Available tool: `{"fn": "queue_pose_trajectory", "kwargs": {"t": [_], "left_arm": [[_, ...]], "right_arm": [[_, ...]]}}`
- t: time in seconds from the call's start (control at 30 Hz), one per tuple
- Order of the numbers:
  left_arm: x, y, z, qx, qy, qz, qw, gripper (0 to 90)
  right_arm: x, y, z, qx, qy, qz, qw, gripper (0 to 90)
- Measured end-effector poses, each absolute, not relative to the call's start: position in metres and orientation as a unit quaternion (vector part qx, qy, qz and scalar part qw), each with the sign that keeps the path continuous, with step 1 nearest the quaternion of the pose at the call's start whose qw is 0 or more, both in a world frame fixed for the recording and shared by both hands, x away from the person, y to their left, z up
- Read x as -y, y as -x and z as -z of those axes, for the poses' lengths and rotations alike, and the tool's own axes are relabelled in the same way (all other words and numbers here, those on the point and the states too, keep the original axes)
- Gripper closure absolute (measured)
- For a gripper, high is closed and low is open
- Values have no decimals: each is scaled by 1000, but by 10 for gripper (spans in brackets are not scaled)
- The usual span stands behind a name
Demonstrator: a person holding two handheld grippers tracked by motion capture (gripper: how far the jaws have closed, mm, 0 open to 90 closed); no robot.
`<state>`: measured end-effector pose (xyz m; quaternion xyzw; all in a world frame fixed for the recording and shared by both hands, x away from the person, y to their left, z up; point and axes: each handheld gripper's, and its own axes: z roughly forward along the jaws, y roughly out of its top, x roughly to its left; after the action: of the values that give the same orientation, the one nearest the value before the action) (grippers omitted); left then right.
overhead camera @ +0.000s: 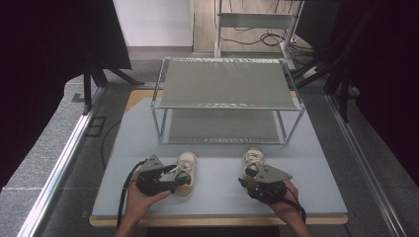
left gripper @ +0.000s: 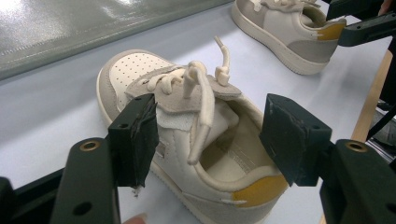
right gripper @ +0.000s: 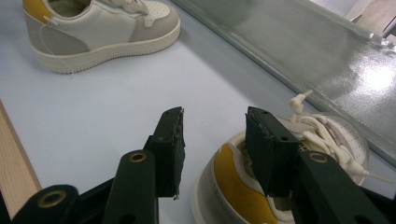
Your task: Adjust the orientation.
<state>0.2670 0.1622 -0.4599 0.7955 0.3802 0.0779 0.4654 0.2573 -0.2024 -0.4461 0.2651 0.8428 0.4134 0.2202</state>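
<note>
While both hands rest near the front edge of the table [overhead camera: 217,197], each holds a tool at one of two small shoes. The left tool [left gripper: 210,140] straddles the left shoe [left gripper: 187,135]: its jaws stand apart, one pad by the laced side of the upper, the other at the far side near the yellow heel patch. Neither pad clearly presses in; the near one may just touch the tongue edge, which I cannot tell for sure. From above, the left tool [overhead camera: 174,181] lies against that shoe [overhead camera: 187,167] from its left, with the toe pointing away towards the rack [overhead camera: 227,106].

The right tool [right gripper: 212,149] also has its jaws apart. One jaw sits over the collar of the right shoe [right gripper: 289,172], by its yellow heel, and the other hangs over bare table just beside the sole, so the shoe wall is between them without being clamped. From above, the right tool [overhead camera: 249,178] is at the heel of this shoe [overhead camera: 253,159], whose toe also faces the rack.

Both shoes stand upright on the table, well apart from each other, in front of the rack's lower shelf. Each tool's view shows the other shoe farther off.
</note>
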Motion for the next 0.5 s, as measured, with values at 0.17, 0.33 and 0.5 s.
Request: {"fn": "queue_pose_trajectory", "kwargs": {"t": [0.17, 0.33, 0.5], "left_arm": [[-162, -266, 459, -380, -797, -82, 463, 364], [-161, -266, 458, -378, -796, -83, 465, 362], [-165, -266, 454, -379, -790, -91, 474, 364]], "right_arm": [[203, -259, 445, -842, -265, -415, 220, 573], [205, -261, 441, -838, -265, -423, 221, 577], [208, -265, 434, -839, -256, -424, 224, 557]]}}
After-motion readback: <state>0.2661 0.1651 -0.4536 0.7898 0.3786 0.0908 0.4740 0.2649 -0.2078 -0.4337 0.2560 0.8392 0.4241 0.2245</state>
